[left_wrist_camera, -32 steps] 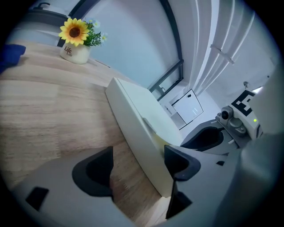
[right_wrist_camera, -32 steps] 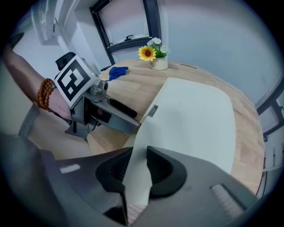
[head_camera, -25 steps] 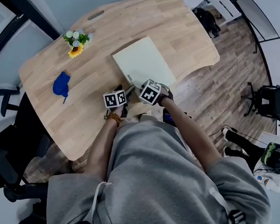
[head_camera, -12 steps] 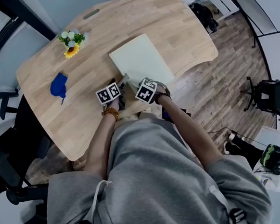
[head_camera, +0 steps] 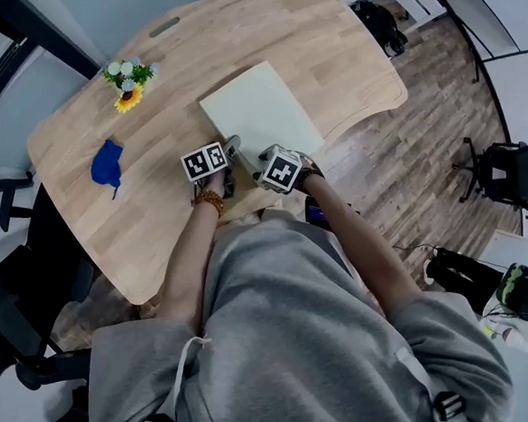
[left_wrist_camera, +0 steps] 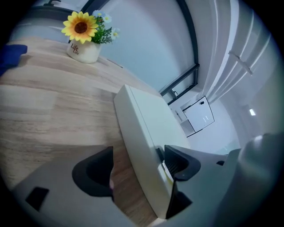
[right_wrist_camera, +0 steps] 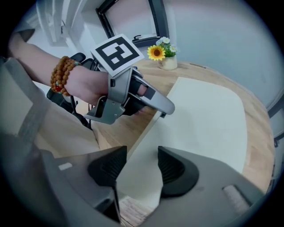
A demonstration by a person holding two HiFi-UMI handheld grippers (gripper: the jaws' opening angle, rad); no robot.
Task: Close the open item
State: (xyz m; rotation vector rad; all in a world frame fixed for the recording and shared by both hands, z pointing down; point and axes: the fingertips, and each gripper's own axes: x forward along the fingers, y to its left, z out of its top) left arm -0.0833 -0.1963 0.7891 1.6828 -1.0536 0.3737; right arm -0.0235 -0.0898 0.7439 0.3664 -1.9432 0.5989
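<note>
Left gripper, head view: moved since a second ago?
Yes. The left gripper has slid away from the person along the left edge of the white book, judged against the blue cloth.

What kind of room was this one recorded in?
Probably an office or workroom: a curved wooden desk with a cable slot, and a wheeled office chair on plank flooring.

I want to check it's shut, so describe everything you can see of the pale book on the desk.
The pale book is a cream, matte rectangular slab lying flat near the front edge of the wooden table, cover down, a seam along its side. The left gripper straddles its near corner, jaws apart; the right gripper, jaws just opened, hovers above its near edge.
</note>
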